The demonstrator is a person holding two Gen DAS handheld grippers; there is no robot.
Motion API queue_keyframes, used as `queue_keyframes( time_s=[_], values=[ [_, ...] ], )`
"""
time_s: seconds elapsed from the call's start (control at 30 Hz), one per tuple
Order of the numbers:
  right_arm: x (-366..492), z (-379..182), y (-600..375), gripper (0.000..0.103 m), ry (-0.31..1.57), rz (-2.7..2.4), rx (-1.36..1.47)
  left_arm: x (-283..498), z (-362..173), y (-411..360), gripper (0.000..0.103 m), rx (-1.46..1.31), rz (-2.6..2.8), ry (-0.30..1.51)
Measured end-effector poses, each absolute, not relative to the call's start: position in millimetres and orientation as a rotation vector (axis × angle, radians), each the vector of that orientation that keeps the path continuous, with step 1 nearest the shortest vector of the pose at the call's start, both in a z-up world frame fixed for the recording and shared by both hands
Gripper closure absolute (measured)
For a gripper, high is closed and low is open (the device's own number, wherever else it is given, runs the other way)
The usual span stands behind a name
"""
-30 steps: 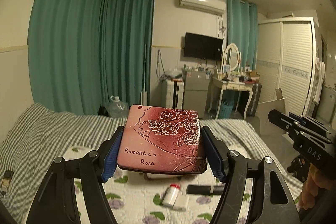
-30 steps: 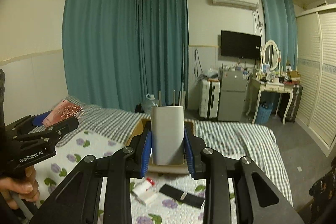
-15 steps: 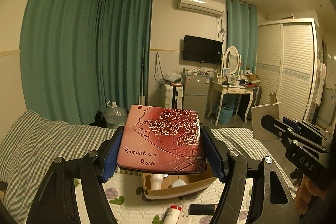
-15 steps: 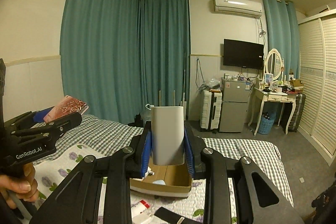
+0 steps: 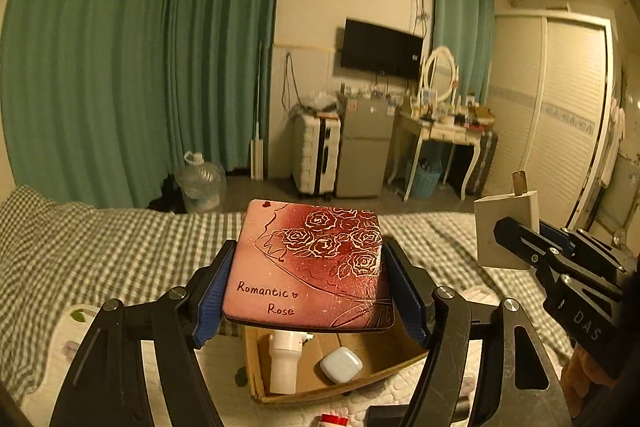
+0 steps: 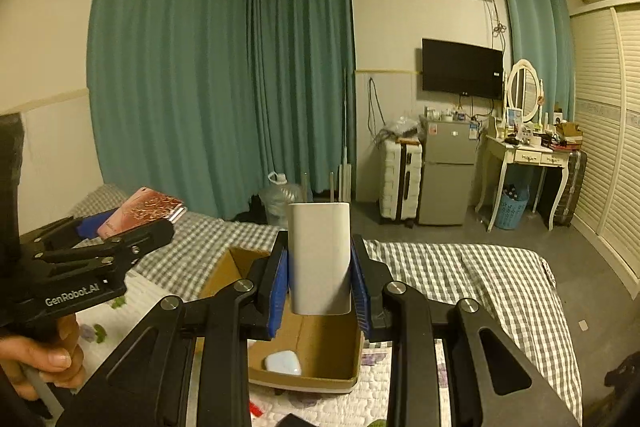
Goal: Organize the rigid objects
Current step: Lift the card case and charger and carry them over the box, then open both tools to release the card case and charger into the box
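Note:
My left gripper [image 5: 308,287] is shut on a flat pink tin [image 5: 308,263] printed with roses and "Romantic Rose", held level just above an open cardboard box [image 5: 384,367] on the bed. Inside the box lie a white bottle [image 5: 282,363] and a small white case [image 5: 341,364]. My right gripper [image 6: 320,281] is shut on an upright white rectangular holder [image 6: 319,255] with thin rods sticking out of its top, hanging over the same box [image 6: 320,347]. Each gripper shows at the edge of the other's view, the holder [image 5: 506,231] at right, the tin [image 6: 140,211] at left.
The box stands on a bed with a grey checked cover [image 6: 460,275] and a floral quilt [image 5: 68,339]. A red-capped bottle [image 5: 332,419] and a dark flat item [image 6: 296,421] lie in front of the box. A water jug [image 5: 200,183], suitcase, small fridge and dressing table stand beyond.
Both grippers have moved forward and down toward the box with their objects. The box, earlier hidden behind the held items, now shows open beneath them; the loose things on the quilt slid to the bottom edge.

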State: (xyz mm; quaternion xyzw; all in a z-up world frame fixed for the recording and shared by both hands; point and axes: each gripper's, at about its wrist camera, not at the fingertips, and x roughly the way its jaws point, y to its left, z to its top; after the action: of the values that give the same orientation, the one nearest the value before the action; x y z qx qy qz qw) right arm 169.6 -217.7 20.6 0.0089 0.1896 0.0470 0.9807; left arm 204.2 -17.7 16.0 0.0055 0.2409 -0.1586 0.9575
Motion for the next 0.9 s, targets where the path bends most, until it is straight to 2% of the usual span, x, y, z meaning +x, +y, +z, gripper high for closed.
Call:
queue_keyframes(
  time_s=[0.23, 0.4, 0.6, 0.9],
  values=[
    [216.9, -28.1, -224.9, 0.076, 0.475, 0.098, 0.004, 255.8, -30.7, -36.4, 0.031, 0.030, -0.325, 0.596],
    [264.0, -77.6, -222.8, 0.076, 0.609, 0.115, -0.002, 292.3, -71.8, -44.0, 0.031, 0.037, -0.298, 0.700],
    [293.0, -119.5, -219.6, 0.076, 0.695, 0.134, -0.056, 309.2, -106.2, -42.3, 0.031, 0.044, -0.324, 0.779],
    [308.6, -146.6, -213.0, 0.075, 0.746, 0.108, -0.101, 320.2, -105.6, -48.5, 0.029, 0.066, -0.344, 0.820]
  ],
)
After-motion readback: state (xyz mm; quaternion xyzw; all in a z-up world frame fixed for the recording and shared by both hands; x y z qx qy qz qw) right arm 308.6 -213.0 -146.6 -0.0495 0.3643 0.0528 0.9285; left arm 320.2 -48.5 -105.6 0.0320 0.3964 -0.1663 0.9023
